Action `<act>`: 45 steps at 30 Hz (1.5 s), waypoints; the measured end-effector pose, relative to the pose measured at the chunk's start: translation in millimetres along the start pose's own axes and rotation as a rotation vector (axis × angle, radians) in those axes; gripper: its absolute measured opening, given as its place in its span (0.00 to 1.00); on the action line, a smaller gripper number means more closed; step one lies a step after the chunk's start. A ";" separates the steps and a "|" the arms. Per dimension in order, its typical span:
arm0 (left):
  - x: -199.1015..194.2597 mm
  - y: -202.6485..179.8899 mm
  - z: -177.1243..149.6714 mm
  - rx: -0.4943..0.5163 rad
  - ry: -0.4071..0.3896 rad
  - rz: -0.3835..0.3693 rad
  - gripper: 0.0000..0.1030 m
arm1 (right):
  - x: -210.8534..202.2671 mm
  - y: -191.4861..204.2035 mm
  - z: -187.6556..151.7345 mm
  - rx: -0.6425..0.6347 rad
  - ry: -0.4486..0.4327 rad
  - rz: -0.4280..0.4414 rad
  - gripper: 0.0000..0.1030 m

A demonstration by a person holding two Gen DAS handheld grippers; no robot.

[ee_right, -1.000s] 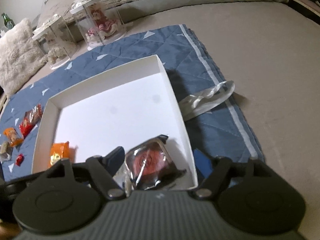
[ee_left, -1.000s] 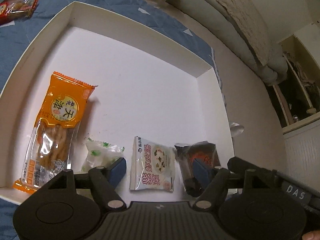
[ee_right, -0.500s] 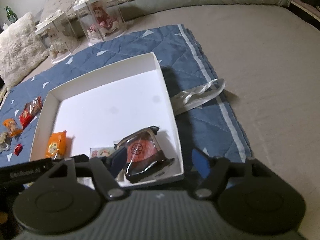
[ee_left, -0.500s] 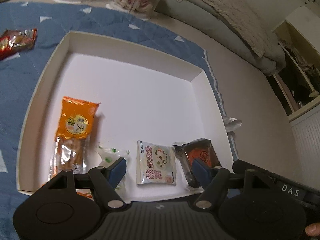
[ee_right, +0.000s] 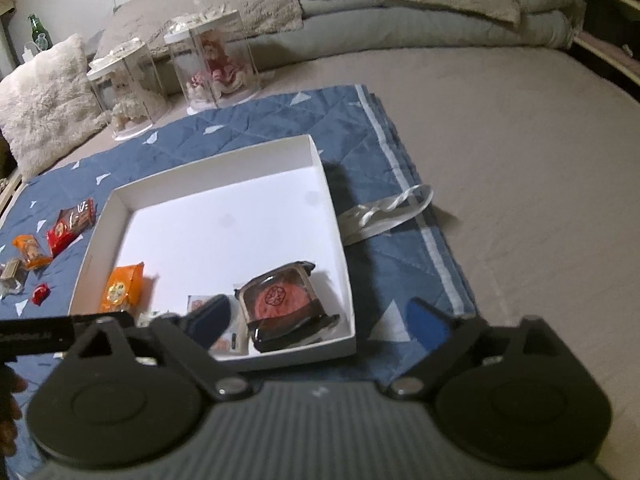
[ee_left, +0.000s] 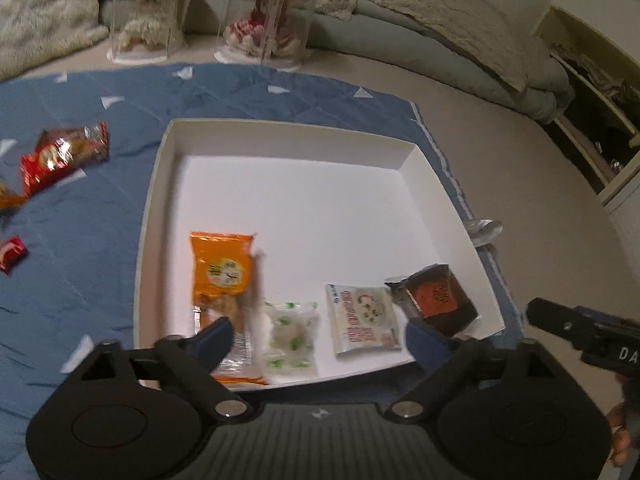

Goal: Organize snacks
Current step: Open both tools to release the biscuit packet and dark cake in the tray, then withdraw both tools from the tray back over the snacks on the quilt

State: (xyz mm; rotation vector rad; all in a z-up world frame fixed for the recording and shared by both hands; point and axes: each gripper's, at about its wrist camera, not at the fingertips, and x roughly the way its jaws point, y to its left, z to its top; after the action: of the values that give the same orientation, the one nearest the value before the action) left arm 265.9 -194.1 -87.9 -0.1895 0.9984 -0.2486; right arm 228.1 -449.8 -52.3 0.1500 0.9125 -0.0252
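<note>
"DA" on right tongs (ee_left: 592,330), snack pkg print unreadable

The box (ee_left: 280,136) looks like smooth matt white card. The snack wrappers shine: glossy plastic on the orange packet (ee_left: 222,268) and the dark cake pack (ee_right: 280,300). The blue blanket (ee_right: 360,140) is quilted matt cloth. Both display cases (ee_right: 212,64) are clear plastic.

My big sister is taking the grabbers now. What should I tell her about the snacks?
Left gripper: open, holding nothing, near the box's front edge.
Right gripper: open, holding nothing, at the box's front right corner.
Done: four snacks lie in a row inside the white box: orange packet, green-and-white candy, white packet, dark mooncake pack.
Left: on the blue quilt, the red packet, small orange packet, small red candy and a pale wrapped piece.
</note>
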 end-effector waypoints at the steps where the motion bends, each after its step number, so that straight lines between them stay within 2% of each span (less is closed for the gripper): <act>1: -2.9 0.5 -0.9 0.003 -0.007 0.003 0.97 | -2.1 0.4 -0.6 -0.007 -0.006 -0.003 0.99; 8: -21.8 0.3 -7.2 0.070 -0.040 0.040 1.00 | -15.5 8.3 -8.3 -0.065 -0.029 -0.042 1.00; 12: -32.7 4.6 -10.7 0.072 -0.054 0.052 1.00 | -21.0 10.3 -10.7 -0.080 -0.038 -0.050 1.00; 22: -73.1 39.5 -14.7 0.055 -0.109 0.120 1.00 | -35.5 43.6 -12.3 -0.115 -0.071 0.003 1.00; 32: -122.0 124.8 -9.6 0.003 -0.164 0.200 1.00 | -34.3 121.5 -10.3 -0.191 -0.082 0.080 1.00; 45: -155.9 269.0 -16.9 -0.097 -0.180 0.287 1.00 | -2.8 235.0 -11.6 -0.203 -0.072 0.179 1.00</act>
State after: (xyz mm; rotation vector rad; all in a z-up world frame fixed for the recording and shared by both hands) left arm 203.1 107.8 -44.0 -0.1518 0.8467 0.0785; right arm 237.3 -215.9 -29.2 0.0406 0.8215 0.2259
